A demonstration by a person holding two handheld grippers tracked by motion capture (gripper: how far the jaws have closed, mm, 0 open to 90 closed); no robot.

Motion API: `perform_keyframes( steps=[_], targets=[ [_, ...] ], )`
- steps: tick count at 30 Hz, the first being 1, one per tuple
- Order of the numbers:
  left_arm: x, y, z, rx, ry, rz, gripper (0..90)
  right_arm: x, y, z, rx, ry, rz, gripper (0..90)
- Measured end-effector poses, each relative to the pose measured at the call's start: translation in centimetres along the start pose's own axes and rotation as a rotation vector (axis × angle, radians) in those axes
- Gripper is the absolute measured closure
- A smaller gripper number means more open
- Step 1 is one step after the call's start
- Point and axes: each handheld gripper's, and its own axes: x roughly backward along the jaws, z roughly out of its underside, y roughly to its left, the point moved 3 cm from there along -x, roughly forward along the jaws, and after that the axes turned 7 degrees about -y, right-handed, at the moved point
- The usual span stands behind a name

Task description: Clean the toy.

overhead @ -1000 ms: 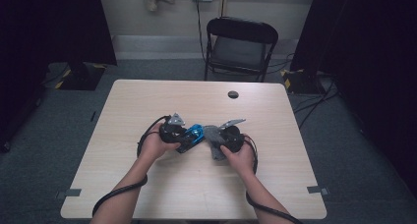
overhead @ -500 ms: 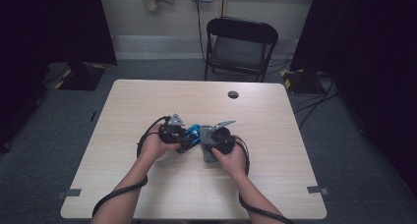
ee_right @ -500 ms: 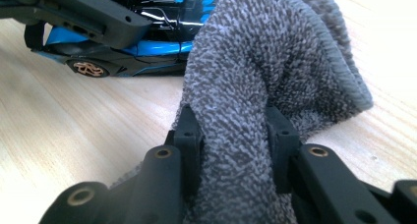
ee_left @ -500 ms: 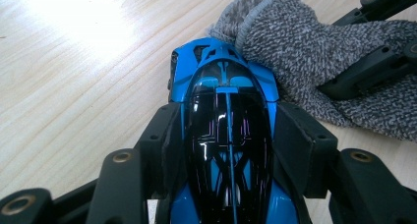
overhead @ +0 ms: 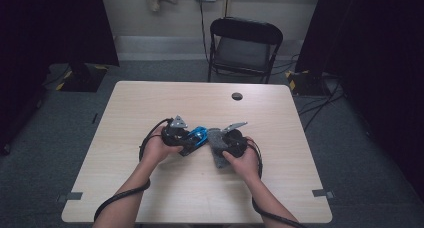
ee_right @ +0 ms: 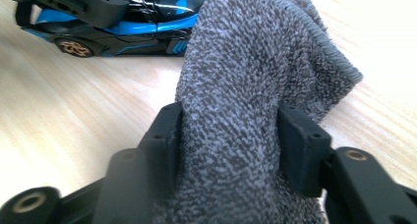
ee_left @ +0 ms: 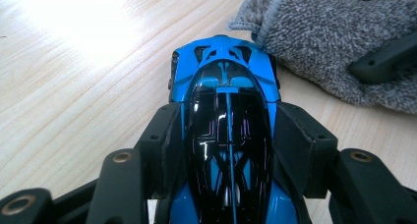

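Light wood table (overhead: 150, 188) mid-frame in high view. Blue-black toy car (overhead: 196, 136) at centre, grey knitted cloth (overhead: 216, 147) touching its right side. Small dark round spot (overhead: 237, 96) near far edge.

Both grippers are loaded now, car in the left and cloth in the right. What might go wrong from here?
The left gripper pinches the glossy toy car by its sloping sides; it may squirt out. The grey cloth bulges loosely past the right gripper and may slip. Its loose loop at the car's nose could snag.

No text, label, brand, number or sign can be read anywhere.
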Motion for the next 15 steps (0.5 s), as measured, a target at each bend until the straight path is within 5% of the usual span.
perform_keyframes(
  steps=[9, 13, 15],
  targets=[
    [0.0, 0.0, 0.1, -0.002, -0.005, 0.001, 45.1, 0.8, 0.1, -1.5, -0.028, -0.094, 0.019, 35.1],
    [0.0, 0.0, 0.1, -0.003, -0.005, 0.0, 45.1, 0.2, -0.1, -2.1, -0.034, -0.094, 0.057, 44.2],
    [0.1, 0.0, 0.1, -0.008, -0.003, -0.004, 45.1, -0.7, -0.1, -1.9, -0.047, -0.07, 0.028, 45.3]
  ],
)
